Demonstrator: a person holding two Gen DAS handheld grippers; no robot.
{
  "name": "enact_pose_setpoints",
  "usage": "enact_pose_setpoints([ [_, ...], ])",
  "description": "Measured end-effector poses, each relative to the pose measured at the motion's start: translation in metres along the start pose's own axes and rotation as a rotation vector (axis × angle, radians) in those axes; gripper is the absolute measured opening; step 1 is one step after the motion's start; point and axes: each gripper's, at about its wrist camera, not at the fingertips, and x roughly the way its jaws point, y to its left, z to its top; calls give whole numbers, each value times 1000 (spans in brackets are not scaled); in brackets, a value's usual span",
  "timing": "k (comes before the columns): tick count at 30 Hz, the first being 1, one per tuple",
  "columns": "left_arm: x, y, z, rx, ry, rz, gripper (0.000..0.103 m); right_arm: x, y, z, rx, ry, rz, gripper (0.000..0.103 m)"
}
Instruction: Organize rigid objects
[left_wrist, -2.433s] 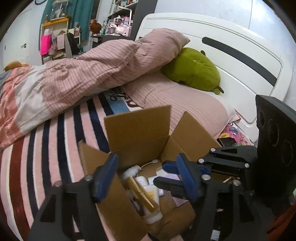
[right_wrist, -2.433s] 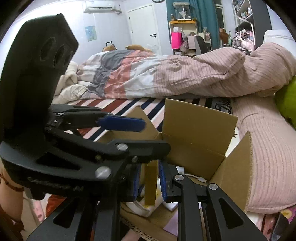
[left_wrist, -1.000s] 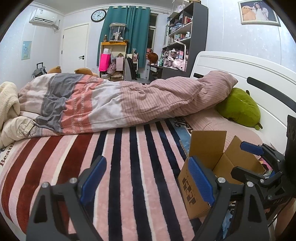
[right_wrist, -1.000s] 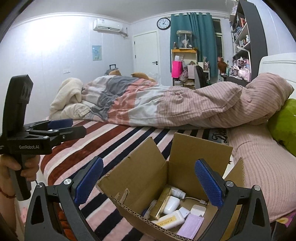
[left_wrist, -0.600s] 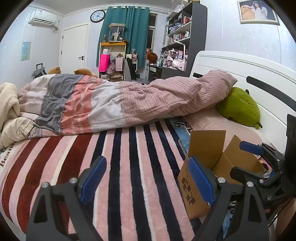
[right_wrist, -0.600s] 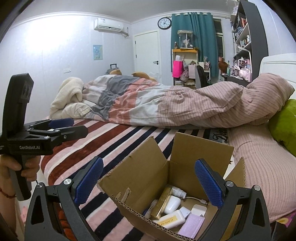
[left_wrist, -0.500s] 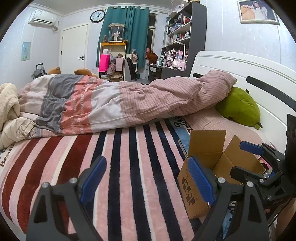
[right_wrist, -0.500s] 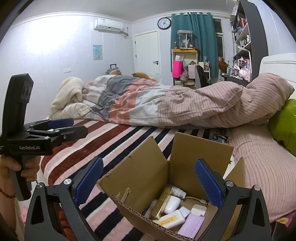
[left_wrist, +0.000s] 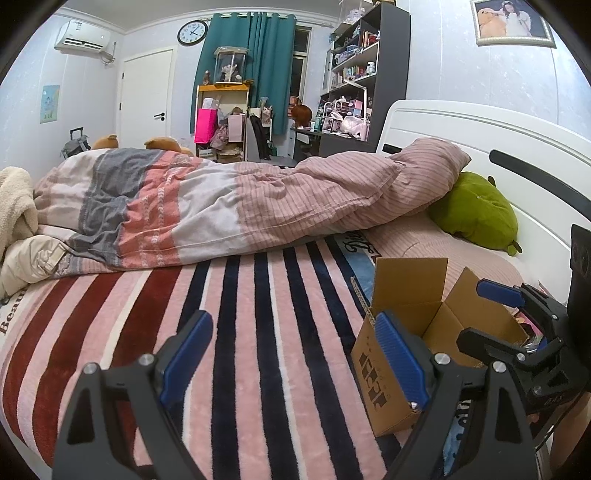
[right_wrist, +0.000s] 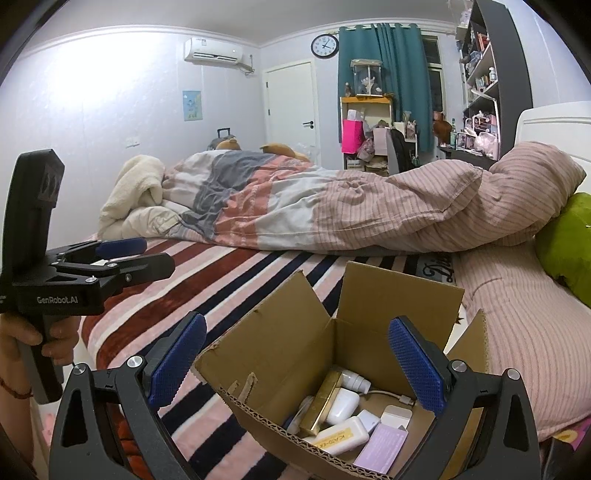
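The cardboard box (right_wrist: 332, 373) sits on the striped blanket (left_wrist: 236, 332) near the headboard end of the bed, close to its near edge, flaps up and mouth open. Inside lie the rigid things: a gold bar-shaped case (right_wrist: 322, 402) leaning with its long axis running from the near wall up toward the box's far corner, a white bottle (right_wrist: 341, 439) lying flat across the near side, a white charger (right_wrist: 343, 404) with its cable, and a lilac carton (right_wrist: 382, 448) by the right wall. The right tool (right_wrist: 295, 365) hangs directly over the box's near wall, tilted downward, its jaws spread wide with nothing between them; the box's contents lie straight ahead of it and just below, so the right hand is clearly the nearer one for any reach into the box. The left tool (left_wrist: 291, 362) is off to the box's left side, also angled down toward bare blanket, its jaws likewise wide apart and empty; the box stands just beside its right finger (left_wrist: 400, 363). A hand (right_wrist: 22, 341) grips the left tool's handle in the right wrist view. No loose item shows on the blanket, so the sorting looks done or nearly done.
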Motion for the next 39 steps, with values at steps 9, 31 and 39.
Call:
enact_pose_setpoints([
  [9,1,-4,1,5,2,-3,88,-1,2,0,2,0,1,99],
  [31,3,-8,0,9,5,1,88,-1,1,0,16,-4,8,99],
  [39,3,-7,-1,9,6,1,88,-1,3,-2,22,-1,6,99],
])
